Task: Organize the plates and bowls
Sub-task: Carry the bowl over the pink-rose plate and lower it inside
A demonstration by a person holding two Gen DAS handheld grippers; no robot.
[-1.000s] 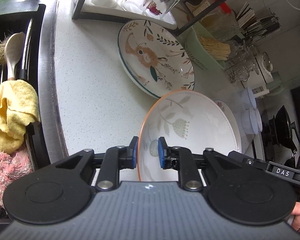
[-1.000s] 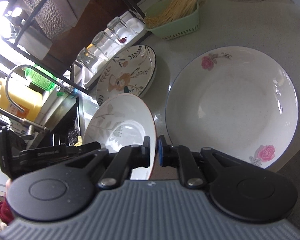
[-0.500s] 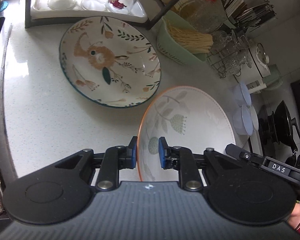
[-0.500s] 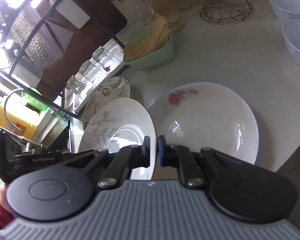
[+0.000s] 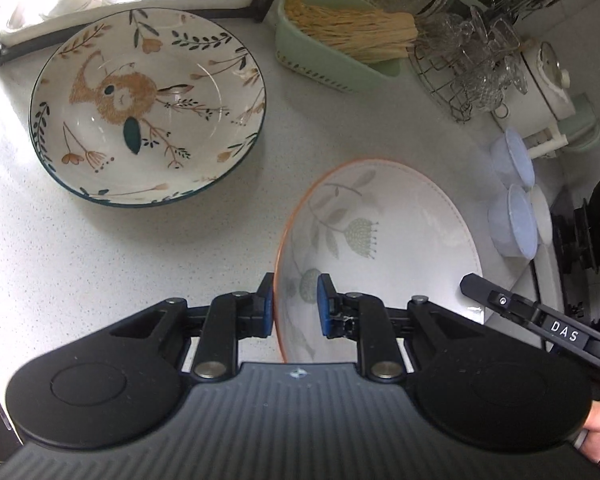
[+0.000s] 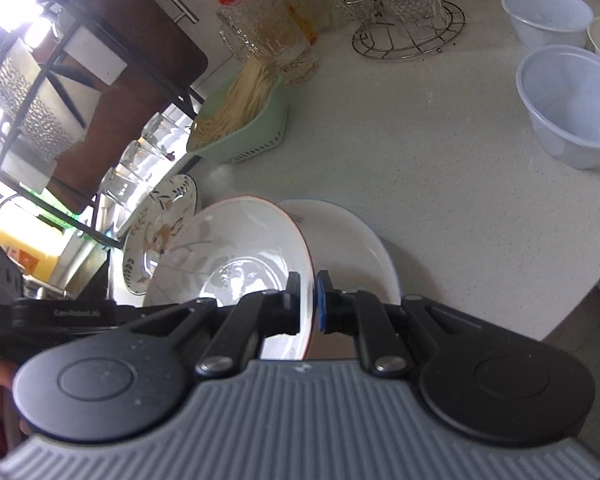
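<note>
Where the left wrist view looks down, the left gripper (image 5: 291,305) pinches the near left rim of the orange-rimmed bowl (image 5: 380,240), 1 blue pad outside the wall and 1 inside. This bowl is white with a thin orange edge and pale grey-green leaf and dandelion sprigs inside; it is held above the speckled countertop (image 5: 100,264), mouth turned up and tilted, its oval running from the pads away toward the upper right. To its upper left the rabbit bowl (image 5: 148,108), dark-rimmed with a tan rabbit and leaves, sits flat on the counter, apart from it. A wide bare stretch of counter lies left of the held bowl; 2 plastic bowls (image 5: 514,224) crowd its right side near the counter's edge. In the right wrist view, the right gripper (image 6: 308,306) is clamped tight on the opposite rim of the same bowl, the wall caught between its narrow pads. The bowl hangs over the white plate (image 6: 364,248), covering its left part, with the rabbit bowl behind to the left. Open counter spreads beyond and to the right, as far as its curved front edge.
</note>
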